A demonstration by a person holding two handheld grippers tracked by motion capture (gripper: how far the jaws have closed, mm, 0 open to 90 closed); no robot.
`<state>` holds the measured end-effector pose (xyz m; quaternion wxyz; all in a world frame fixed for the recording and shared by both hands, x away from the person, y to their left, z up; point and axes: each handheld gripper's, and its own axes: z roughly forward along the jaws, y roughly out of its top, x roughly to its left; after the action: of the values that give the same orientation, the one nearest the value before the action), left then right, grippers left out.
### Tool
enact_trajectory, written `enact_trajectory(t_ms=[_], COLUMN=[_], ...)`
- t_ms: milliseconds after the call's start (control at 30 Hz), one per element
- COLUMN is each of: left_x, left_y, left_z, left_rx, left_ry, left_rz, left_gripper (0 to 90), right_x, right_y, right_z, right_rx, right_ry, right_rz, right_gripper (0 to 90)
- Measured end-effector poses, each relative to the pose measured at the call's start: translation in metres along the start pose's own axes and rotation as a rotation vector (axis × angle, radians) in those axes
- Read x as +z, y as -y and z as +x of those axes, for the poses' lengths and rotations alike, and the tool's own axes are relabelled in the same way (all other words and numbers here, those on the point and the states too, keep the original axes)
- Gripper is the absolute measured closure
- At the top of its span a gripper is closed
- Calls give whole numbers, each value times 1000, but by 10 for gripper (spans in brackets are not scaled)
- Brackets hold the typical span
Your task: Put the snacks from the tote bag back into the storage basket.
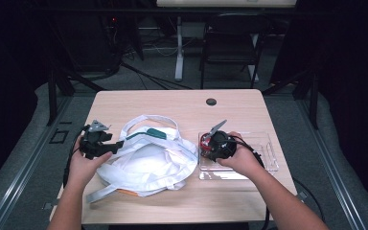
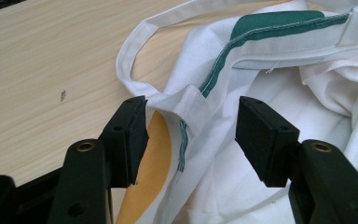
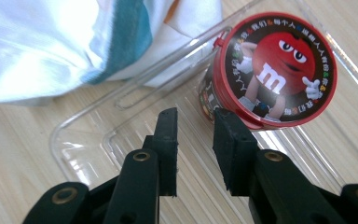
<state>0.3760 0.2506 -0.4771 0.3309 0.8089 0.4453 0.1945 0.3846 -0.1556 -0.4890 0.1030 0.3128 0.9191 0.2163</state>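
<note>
The left claw (image 2: 191,135) stood released, straddling the rim of the crumpled white cloth bag with green trim (image 2: 270,70) on the wooden tabletop (image 2: 51,70). The right claw (image 3: 196,149), also released, pointed into the clear plastic tray (image 3: 88,135); the red-lidded round candy tub (image 3: 275,70) lay just ahead, offset to the side.

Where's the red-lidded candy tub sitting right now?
The red-lidded round candy tub lies on its side in the clear plastic tray on the table's right half, just ahead of the open right gripper and right of the white cloth bag.

Bare bench (image 1: 172,100) along far edge gives open passage. White bag (image 1: 148,160) blocks centre-left; clear tray (image 1: 263,160) with red tub (image 3: 275,70) blocks right.
</note>
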Motion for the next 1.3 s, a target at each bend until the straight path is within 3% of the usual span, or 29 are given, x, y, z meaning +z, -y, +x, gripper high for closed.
enact_trajectory(t_ms=[133,167,600,900,1167,1300], left_x=[-1,-1,-1,-2,-2,-2], left_y=[0,0,0,1,2,2], left_z=[-1,-1,-1,-1,0,1], left_rx=[3,0,-4,-11,-12,-12], left_ry=[2,2,1,5,2,3], left_rz=[2,0,-6,-3,-9,-4], left_gripper=[436,436,436,436,436,436], right_x=[-9,-11,-32,-39,-35,-35], right_y=[-1,-1,-2,1,14,24], right_z=[5,8,37,65,76,83], right_rx=[-2,6,-13,-50,-66,-60], right_ry=[4,1,-24,-49,-29,-50], right_rz=[-30,-60,-154,-214,-229,-262], right_gripper=[711,713,737,740,736,734])
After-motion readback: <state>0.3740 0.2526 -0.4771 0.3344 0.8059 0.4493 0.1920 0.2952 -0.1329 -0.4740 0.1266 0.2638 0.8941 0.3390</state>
